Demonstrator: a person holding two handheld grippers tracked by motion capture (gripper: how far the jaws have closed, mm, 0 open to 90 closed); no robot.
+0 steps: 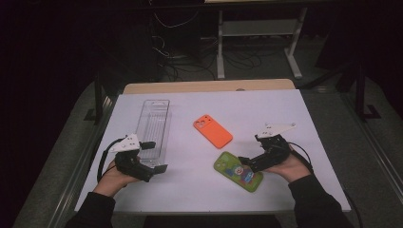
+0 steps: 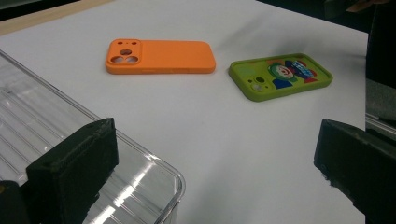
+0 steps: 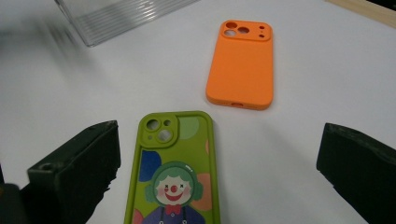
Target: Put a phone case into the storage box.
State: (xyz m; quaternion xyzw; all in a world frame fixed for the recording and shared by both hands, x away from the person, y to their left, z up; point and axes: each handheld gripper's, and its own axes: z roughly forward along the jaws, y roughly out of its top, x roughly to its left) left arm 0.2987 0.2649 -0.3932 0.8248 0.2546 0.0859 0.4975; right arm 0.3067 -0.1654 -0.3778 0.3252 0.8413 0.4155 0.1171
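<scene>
**Both grippers open over a table with two cases**

On the white table (image 1: pixel 190 190), going left to right: the left gripper (image 1: pixel 149 172) sits at the near end of the clear tray (image 1: pixel 153 126), its jaws wide apart and holding nothing. In the left gripper view one jaw hangs over the tray's corner (image 2: pixel 154 177). The orange case (image 1: pixel 212 131) lies face down mid-table, apart from the tray. Just right of it and nearer the person lies the green case (image 1: pixel 237 172), printed with a clown. The right gripper (image 1: pixel 247 162) hovers at that case's far end, jaws spread to either side of it in the right gripper view, not clamped on it (image 3: pixel 173 172).
</scene>
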